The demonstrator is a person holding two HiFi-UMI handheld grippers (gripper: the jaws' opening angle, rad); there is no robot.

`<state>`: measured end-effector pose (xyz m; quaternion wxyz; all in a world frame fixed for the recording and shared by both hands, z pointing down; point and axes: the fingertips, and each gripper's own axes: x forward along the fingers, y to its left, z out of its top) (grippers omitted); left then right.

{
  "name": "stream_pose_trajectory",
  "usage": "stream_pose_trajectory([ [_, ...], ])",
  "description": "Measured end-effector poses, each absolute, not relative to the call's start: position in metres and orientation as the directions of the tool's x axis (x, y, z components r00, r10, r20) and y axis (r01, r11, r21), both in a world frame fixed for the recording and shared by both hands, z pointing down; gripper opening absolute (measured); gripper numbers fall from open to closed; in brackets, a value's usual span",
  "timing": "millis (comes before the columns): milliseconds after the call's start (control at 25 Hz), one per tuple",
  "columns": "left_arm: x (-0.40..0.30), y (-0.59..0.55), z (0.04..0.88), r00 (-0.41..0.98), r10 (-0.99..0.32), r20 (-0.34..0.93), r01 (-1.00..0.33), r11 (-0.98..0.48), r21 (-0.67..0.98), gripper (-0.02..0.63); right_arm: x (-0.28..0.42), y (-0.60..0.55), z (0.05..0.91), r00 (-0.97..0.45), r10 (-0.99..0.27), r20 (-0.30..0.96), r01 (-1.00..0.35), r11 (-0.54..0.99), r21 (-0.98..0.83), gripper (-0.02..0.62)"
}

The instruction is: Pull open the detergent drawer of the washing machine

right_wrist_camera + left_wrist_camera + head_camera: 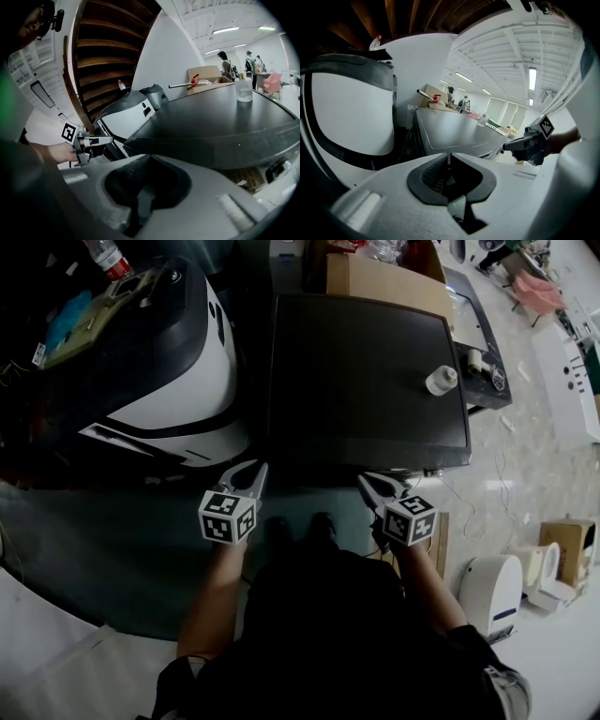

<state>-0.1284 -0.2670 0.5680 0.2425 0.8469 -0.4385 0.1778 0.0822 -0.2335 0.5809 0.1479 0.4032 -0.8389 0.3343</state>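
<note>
The washing machine shows its dark flat top (366,381) in the head view; its front face and the detergent drawer are hidden beneath the top's near edge. My left gripper (257,468) hovers just short of the front left corner, its jaws shut on nothing. My right gripper (364,482) hangs shut and empty in front of the near edge, right of centre. In the left gripper view the closed jaws (449,154) point along the machine's top (454,131), with the right gripper (509,146) beside them. The right gripper view shows its closed jaws (150,157) under the top's rim (211,140), and the left gripper (105,139) to its left.
A small clear lidded jar (441,381) stands on the machine's top at the right. A big white-and-black appliance (159,362) sits close on the left. A cardboard box (375,277) lies behind the machine. White appliances (492,592) and a carton (567,540) stand on the floor to the right.
</note>
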Motion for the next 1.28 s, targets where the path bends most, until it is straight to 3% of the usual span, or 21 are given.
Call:
stream_pose_trajectory([
  [120,-0.129,-0.263,0.586,0.551,-0.635,0.542,-0.830,-0.484,0.276,0.033,0.086,-0.230,0.589,-0.613,-0.581,0.535,-0.790,0.436,-0.431,0.031],
  [200,-0.129,-0.261,0.599,0.548,-0.615,0.567,-0.831,-0.478,0.285,0.129,0.091,-0.228,0.596,-0.594,-0.585,0.552,-0.805,0.418,-0.422,0.071],
  [440,-0.130,-0.265,0.618,0.530,-0.602,0.597,-0.839,-0.472,0.269,0.164,0.109,-0.225,0.616,-0.529,-0.596,0.605,-0.849,0.359,-0.389,0.177],
  [1280,-0.122,-0.279,0.636,0.519,-0.576,0.631,-0.843,-0.465,0.268,0.176,0.135,-0.240,0.632,-0.473,-0.589,0.655,-0.881,0.306,-0.361,0.202],
])
